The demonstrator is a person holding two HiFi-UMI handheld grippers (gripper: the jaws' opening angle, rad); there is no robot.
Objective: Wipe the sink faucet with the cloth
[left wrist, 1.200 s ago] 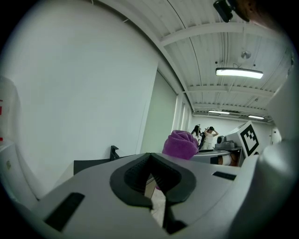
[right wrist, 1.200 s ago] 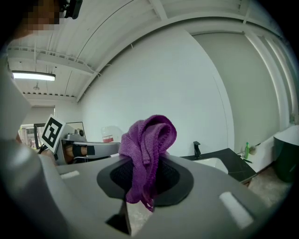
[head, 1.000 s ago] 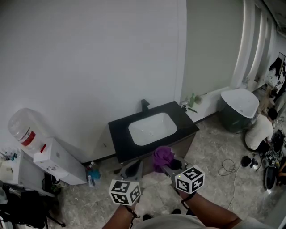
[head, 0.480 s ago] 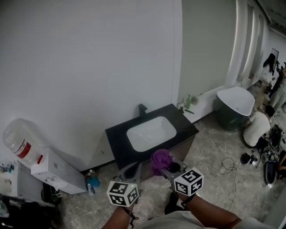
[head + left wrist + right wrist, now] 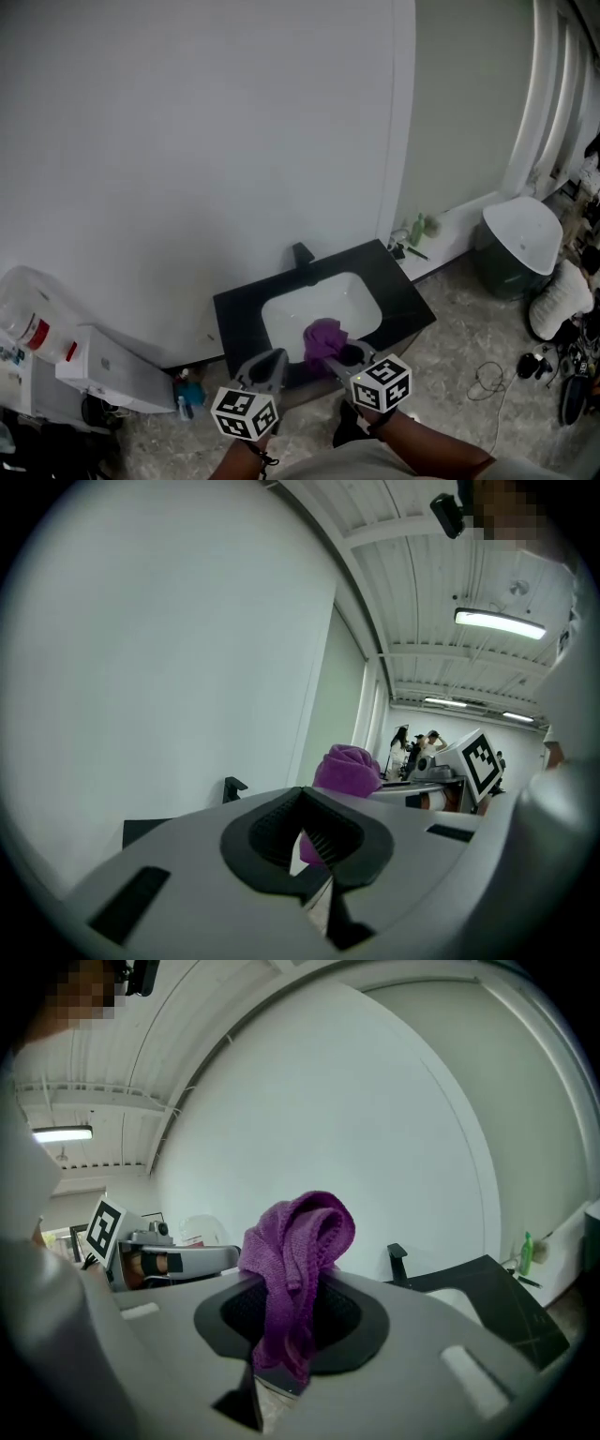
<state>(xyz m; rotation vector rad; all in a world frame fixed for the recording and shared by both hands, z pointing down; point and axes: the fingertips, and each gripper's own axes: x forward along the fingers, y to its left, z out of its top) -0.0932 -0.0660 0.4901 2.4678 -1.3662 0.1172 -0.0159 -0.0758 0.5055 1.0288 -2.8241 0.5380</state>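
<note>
We are getting closer to the black faucet (image 5: 302, 253), nearly ready to wipe. Our right gripper (image 5: 343, 355) fingers are squeezing the fuzzy purple cloth (image 5: 323, 337); our left gripper (image 5: 270, 364) fingers are closed, empty.

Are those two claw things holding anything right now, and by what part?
The right gripper pinches the purple cloth by its lower folds; the bunched top sticks out past the jaws. The left gripper is shut, empty.

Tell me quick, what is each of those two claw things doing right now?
Left gripper: shut, nothing between its jaws.
Right gripper: shut on the crumpled purple knitted cloth.
</note>
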